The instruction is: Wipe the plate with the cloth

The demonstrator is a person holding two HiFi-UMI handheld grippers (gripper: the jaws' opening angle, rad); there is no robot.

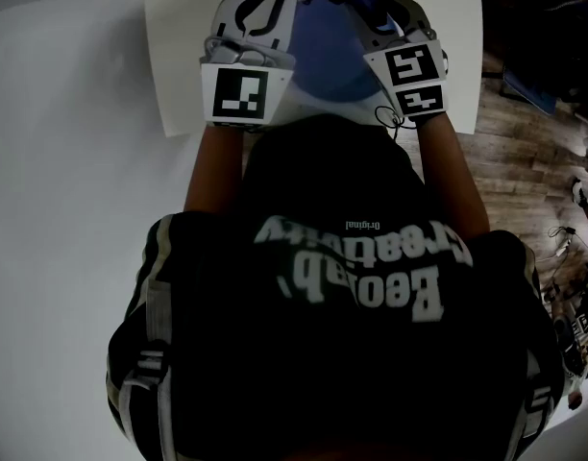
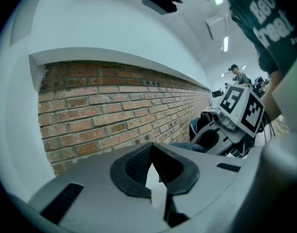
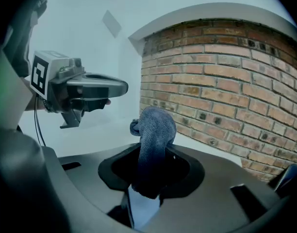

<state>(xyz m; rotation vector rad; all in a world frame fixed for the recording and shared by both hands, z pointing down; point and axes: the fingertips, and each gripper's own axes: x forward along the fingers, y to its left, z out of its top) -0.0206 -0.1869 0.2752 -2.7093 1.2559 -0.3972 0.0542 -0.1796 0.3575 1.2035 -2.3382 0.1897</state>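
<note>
I see my right claw (image 3: 148,171) gripping the blue cloth (image 3: 156,125), near the plate (image 1: 328,60) — left claw (image 2: 153,171) narrow, tips together

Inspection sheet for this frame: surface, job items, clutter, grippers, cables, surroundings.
Surface: white table, bare where it shows.
Job's things: blue plate shows between the grippers; blue cloth is held up in the air, not on the plate.
Clutter: nothing seen.
Grippers: left gripper has its fingers together and is empty; right gripper is shut on the cloth.
Cables: thin black cable by the right gripper.
Surroundings: brick wall, wooden floor, a person far off.
</note>
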